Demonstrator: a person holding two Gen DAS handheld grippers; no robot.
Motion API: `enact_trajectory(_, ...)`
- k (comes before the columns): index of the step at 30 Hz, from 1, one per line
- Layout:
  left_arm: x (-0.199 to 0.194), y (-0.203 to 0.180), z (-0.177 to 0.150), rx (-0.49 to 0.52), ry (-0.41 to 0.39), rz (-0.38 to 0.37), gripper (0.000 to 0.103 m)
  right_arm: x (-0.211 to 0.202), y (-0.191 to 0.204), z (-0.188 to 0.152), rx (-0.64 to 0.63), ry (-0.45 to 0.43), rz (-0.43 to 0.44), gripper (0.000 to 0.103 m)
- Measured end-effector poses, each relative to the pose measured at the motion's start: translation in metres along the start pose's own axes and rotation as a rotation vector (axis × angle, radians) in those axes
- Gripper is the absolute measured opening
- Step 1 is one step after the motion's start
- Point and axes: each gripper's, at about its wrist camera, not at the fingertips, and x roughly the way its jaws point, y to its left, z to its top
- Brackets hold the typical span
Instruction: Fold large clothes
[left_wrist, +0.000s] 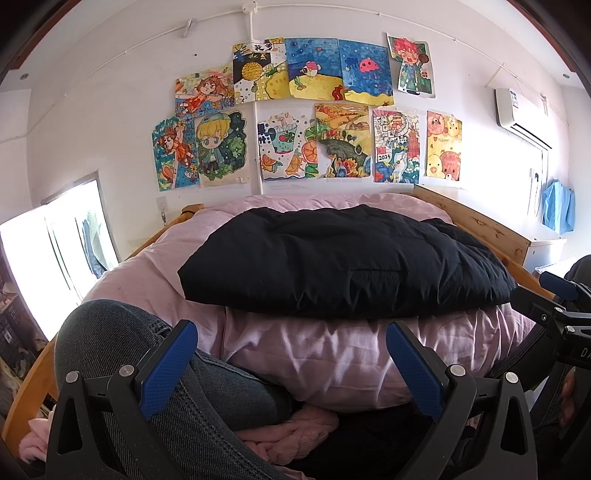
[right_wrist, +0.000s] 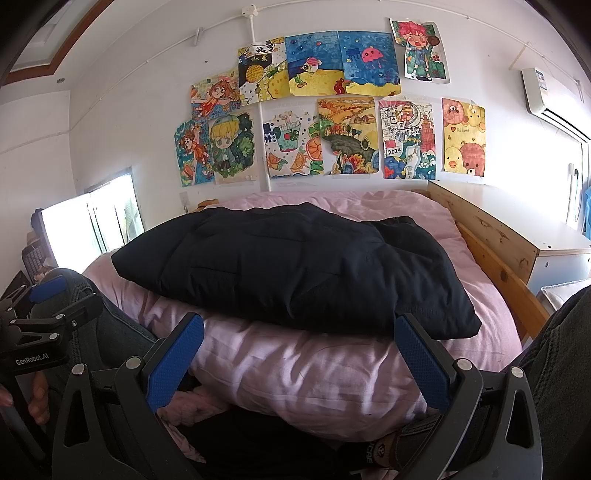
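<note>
A black padded jacket (left_wrist: 343, 262) lies folded into a thick rectangle on the pink quilt (left_wrist: 314, 354) of the bed; it also shows in the right wrist view (right_wrist: 291, 269). My left gripper (left_wrist: 291, 365) is open and empty, held back from the jacket's near edge above the quilt. My right gripper (right_wrist: 299, 358) is open and empty too, just short of the jacket's near edge. The right gripper's body shows at the right edge of the left wrist view (left_wrist: 554, 314), and the left gripper's body at the left edge of the right wrist view (right_wrist: 40, 321).
The person's knee in grey jeans (left_wrist: 122, 350) rises at the left, the other leg (right_wrist: 557, 354) at the right. A wooden bed frame (right_wrist: 495, 258) runs along the right side. A white cabinet (right_wrist: 561, 254), windows (left_wrist: 48, 254) and wall drawings (left_wrist: 306, 110) surround the bed.
</note>
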Motion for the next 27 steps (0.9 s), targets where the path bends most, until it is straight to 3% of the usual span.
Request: enact_trajectory(27, 0.002, 0.016, 0.0, 0.021, -0.007, 0.03, 0.103, 0.0, 0.005, -0.002, 0.004, 0.002, -0.003, 0.102)
